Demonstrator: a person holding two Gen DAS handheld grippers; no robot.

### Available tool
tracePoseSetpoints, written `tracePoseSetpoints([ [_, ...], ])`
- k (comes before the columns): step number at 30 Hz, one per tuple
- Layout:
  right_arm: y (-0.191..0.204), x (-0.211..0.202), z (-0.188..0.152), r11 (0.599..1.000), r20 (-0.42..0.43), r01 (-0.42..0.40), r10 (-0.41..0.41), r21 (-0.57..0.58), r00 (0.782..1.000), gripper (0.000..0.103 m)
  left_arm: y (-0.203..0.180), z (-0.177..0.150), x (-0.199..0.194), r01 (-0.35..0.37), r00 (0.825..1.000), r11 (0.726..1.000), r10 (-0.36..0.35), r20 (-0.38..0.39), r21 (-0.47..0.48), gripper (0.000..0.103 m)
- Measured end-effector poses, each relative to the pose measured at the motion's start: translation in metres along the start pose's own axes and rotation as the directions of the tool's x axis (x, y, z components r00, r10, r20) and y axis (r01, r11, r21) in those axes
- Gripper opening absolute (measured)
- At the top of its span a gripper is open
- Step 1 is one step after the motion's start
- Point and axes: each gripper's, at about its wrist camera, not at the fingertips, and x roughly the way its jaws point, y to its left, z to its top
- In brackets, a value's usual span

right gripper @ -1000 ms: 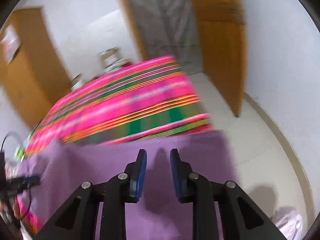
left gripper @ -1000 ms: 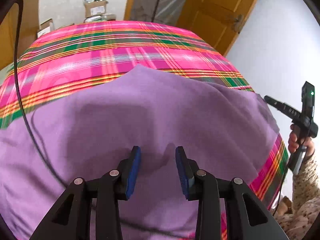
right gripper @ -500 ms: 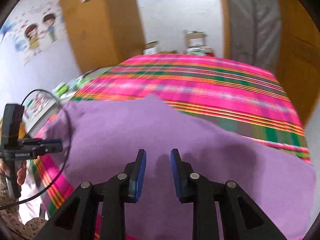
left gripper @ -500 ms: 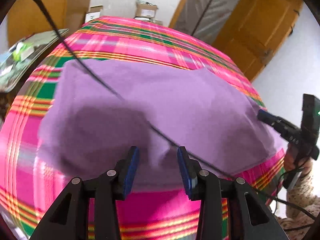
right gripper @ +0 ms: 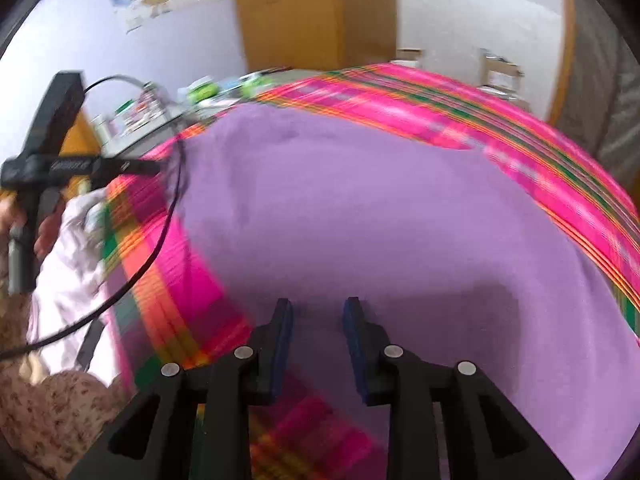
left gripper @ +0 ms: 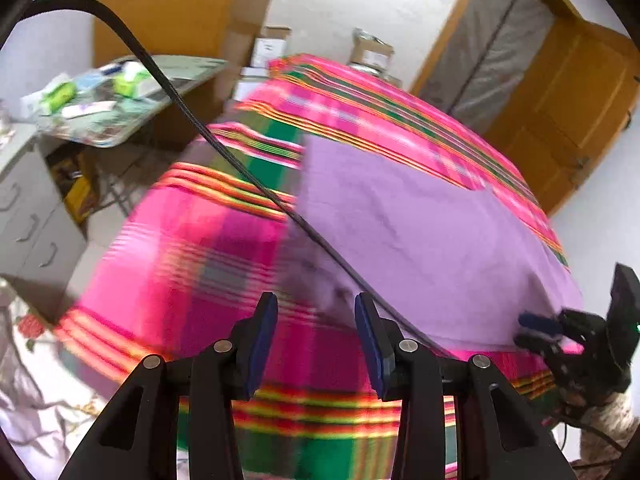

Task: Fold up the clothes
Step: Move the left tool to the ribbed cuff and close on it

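A bed covered by a pink, green and orange plaid blanket [left gripper: 192, 264] fills the room's middle, with wooden doors and a cluttered side table [left gripper: 120, 100] behind it. A purple garment [right gripper: 380, 220] lies spread flat on the blanket, its long axis running across the bed. The left gripper [left gripper: 316, 340] hangs over the garment's near left corner, tilted downward, jaws parted and empty, the cloth just ahead and to the right of its pads. The right gripper [right gripper: 316, 340] points down at the garment's near edge; its jaws have just been opening, with purple cloth seen below the gap but not pinched. A black cable [left gripper: 224, 152] crosses the left view.
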Motion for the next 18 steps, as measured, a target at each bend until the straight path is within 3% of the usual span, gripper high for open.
tracePoseSetpoints([
  [5, 0.032, -0.004, 0.016, 0.991, -0.023, -0.073, 0.071, -0.108, 0.997, 0.028, 0.037, -0.003, -0.028, -0.010, 0.999, 0.992, 0.015, 0.040, -0.128, 0.042],
  [9, 0.057, -0.005, 0.037, 0.980, -0.001, -0.098, 0.099, -0.175, 0.995, 0.028, 0.048, -0.012, -0.043, 0.007, 0.998, 0.987, 0.003, 0.059, -0.162, 0.042],
  [14, 0.094, 0.019, 0.056, 0.960, 0.002, -0.077, 0.080, -0.270, 0.997, 0.028, 0.049, -0.010, -0.042, 0.077, 0.996, 0.982, -0.067, 0.063, -0.173, 0.042],
  [18, 0.111, 0.042, 0.066, 0.958, 0.000, -0.074, 0.077, -0.278, 0.997, 0.028, 0.048, -0.004, -0.028, 0.131, 0.991, 0.975, -0.127, 0.036, -0.180, 0.042],
])
